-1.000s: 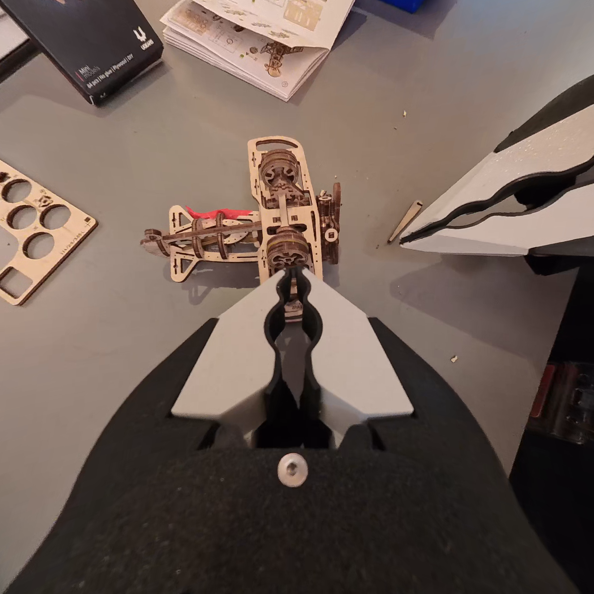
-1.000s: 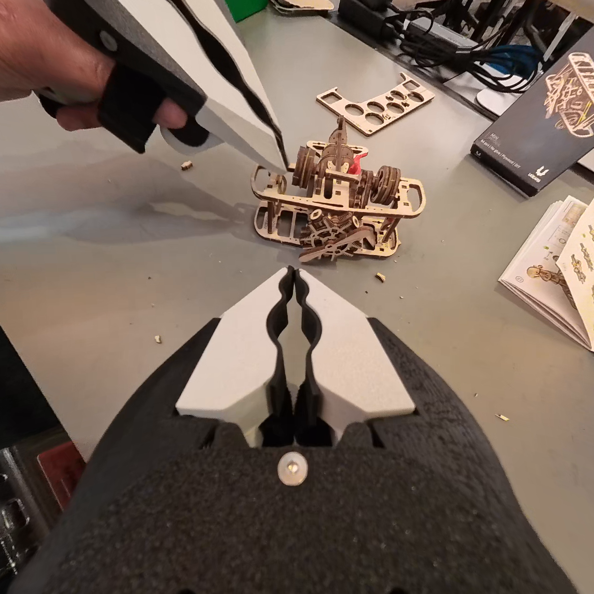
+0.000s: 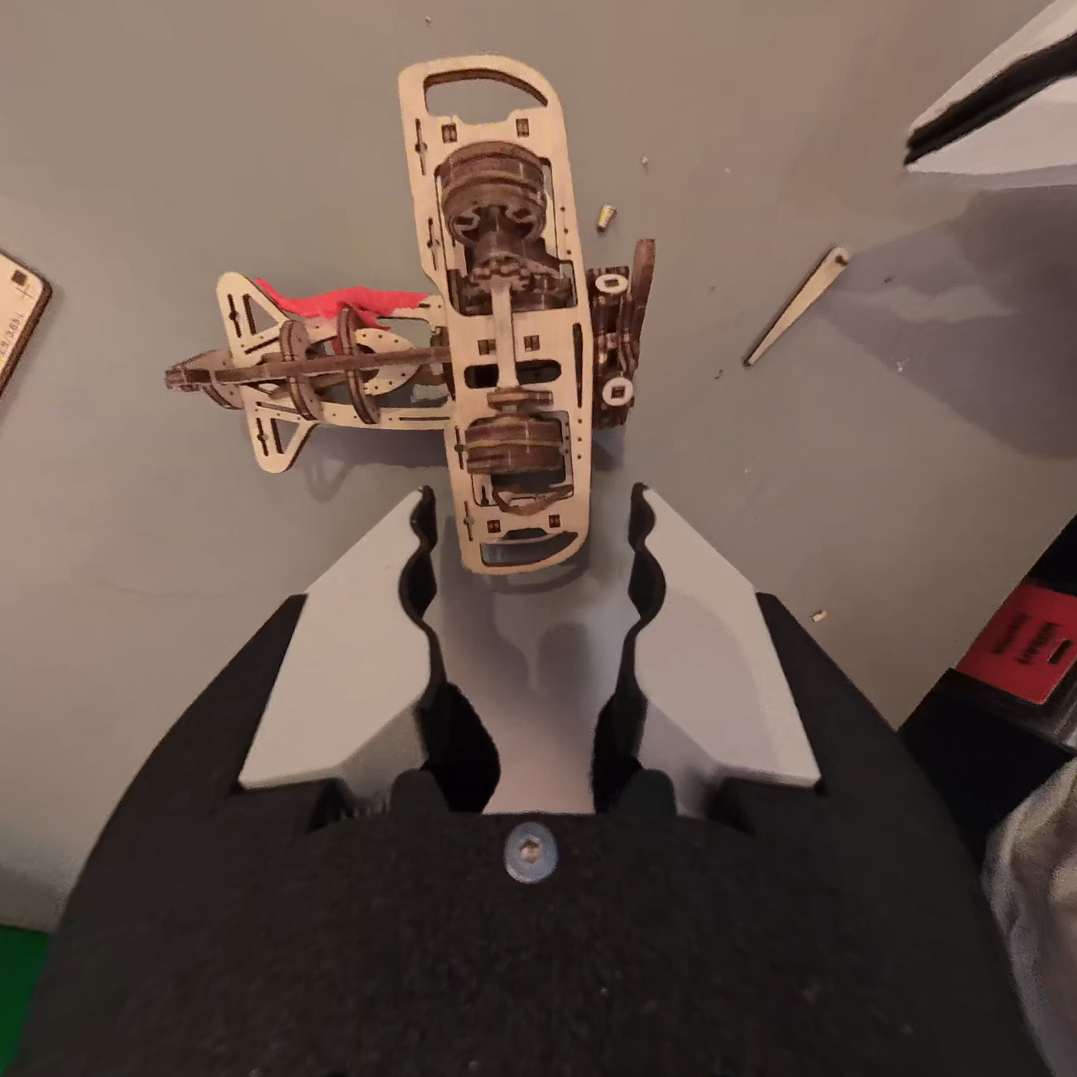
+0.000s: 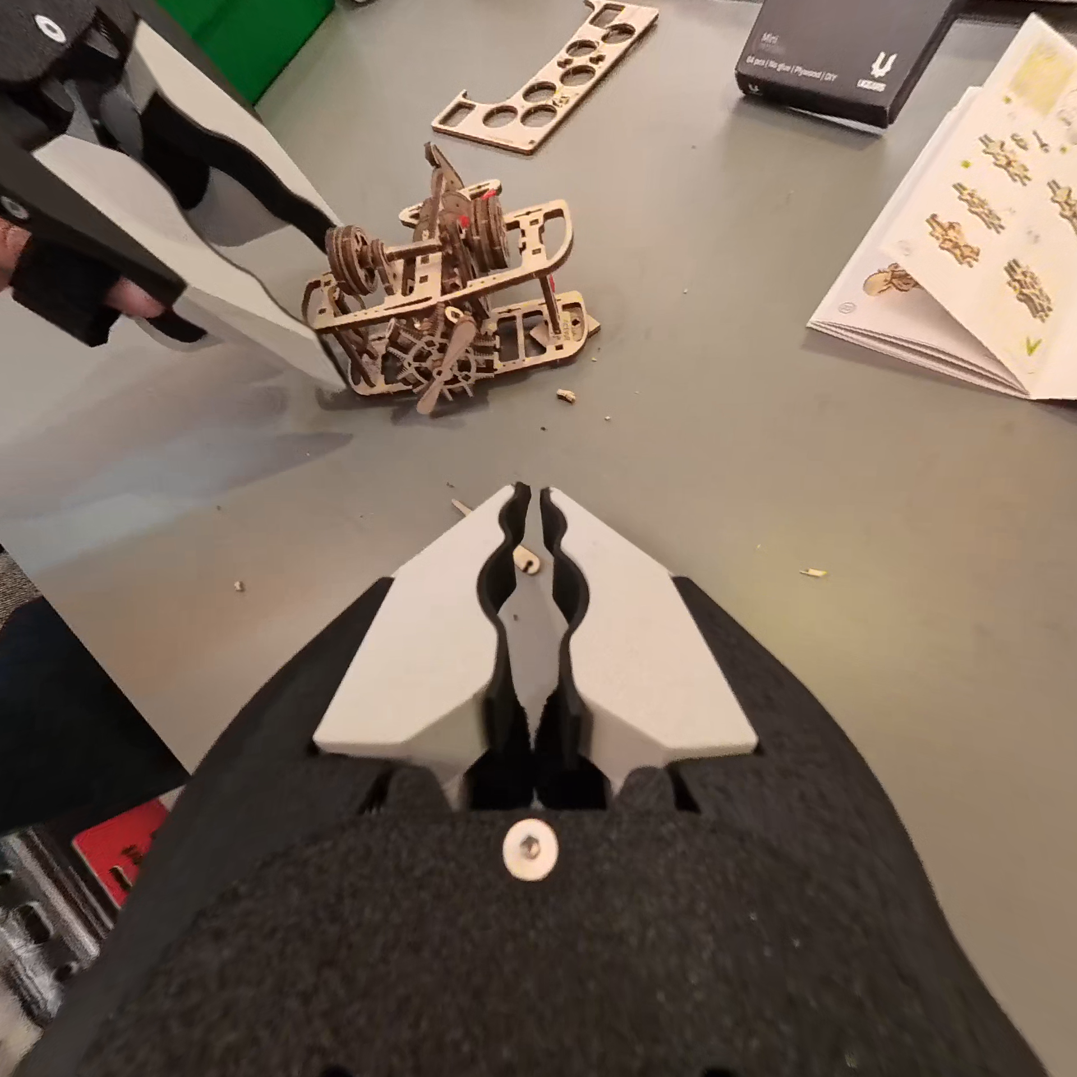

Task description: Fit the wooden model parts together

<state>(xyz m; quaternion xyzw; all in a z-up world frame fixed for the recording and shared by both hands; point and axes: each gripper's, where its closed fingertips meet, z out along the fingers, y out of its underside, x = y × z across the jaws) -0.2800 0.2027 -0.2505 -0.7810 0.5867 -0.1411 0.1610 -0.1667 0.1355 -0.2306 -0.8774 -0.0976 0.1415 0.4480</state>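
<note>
The wooden biplane model (image 3: 513, 326) stands on the grey table, with a red strip by its tail. My left gripper (image 3: 530, 495) is open, and the near end of the model's upper wing lies between its fingertips, not gripped. In the right wrist view the model (image 4: 454, 303) sits tilted, with the left gripper (image 4: 333, 303) astride its wing ends. My right gripper (image 4: 536, 492) has its jaws closed to a narrow slit and is empty. It hovers over a loose tapered wooden stick (image 4: 527, 562), which also shows in the left wrist view (image 3: 795, 306).
A punched-out wooden sheet (image 4: 548, 87), a black box (image 4: 839, 58) and an open instruction booklet (image 4: 961, 233) lie behind and to the right of the model. A red-and-black item (image 3: 1026, 647) sits at the table's right edge. Small wood crumbs (image 4: 565, 396) are scattered around.
My left gripper has let go of the wing end and opened wide, moving closer over the model. The model has turned and tilted. My right gripper has moved over the loose stick.
</note>
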